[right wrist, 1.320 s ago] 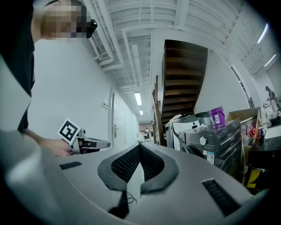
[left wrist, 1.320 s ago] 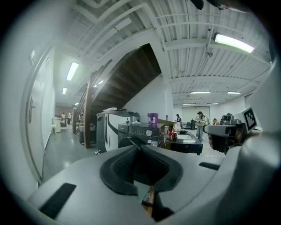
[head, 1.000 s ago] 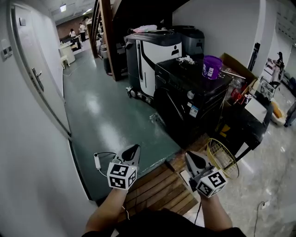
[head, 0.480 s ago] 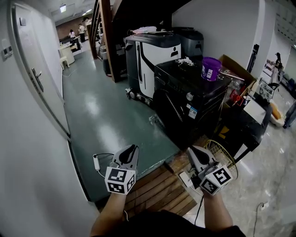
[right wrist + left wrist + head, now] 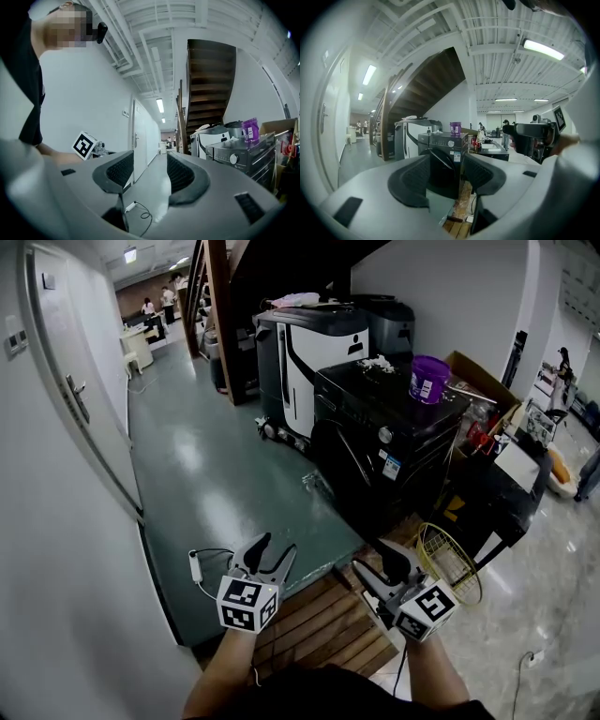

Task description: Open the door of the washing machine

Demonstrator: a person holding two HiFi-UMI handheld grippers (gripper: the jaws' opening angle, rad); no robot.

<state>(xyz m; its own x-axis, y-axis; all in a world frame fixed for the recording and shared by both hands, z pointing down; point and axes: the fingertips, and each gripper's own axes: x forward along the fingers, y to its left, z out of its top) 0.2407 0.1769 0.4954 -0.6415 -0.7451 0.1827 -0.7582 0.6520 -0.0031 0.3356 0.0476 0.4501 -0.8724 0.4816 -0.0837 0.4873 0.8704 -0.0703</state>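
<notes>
Both pairs of jaws, pressed together half a second ago, are now opening. The left gripper (image 5: 275,547) shows a clear gap between its dark tips, and the right gripper (image 5: 377,559) has its lower jaw swung out toward the left. Nothing sits between either pair. The hands themselves are almost where they were, low in the head view above a slatted wooden platform (image 5: 328,620).

In the left gripper view, the ribbed black pads (image 5: 415,180) curve outward like two shallow scoops. Seen through the gap between them, well away, is the washing machine (image 5: 389,442). In the right gripper view, the same ridged pads frame only floor and a white cable (image 5: 136,206).

The washing machine is a boxy, glossy black front-loader standing well apart from both grippers, ahead and to the right. Its round door (image 5: 339,465) faces the floor (image 5: 206,474), which is smooth, green and shiny with reflected light. A silver knob sits on the control panel, and a purple tub (image 5: 429,376) of plastic stands on the flat top. Beside the machine's base, a wire basket (image 5: 450,559) of thin yellowish rods leans near the right gripper. Each gripper carries a white marker cube (image 5: 247,603) printed with black square patterns.
</notes>
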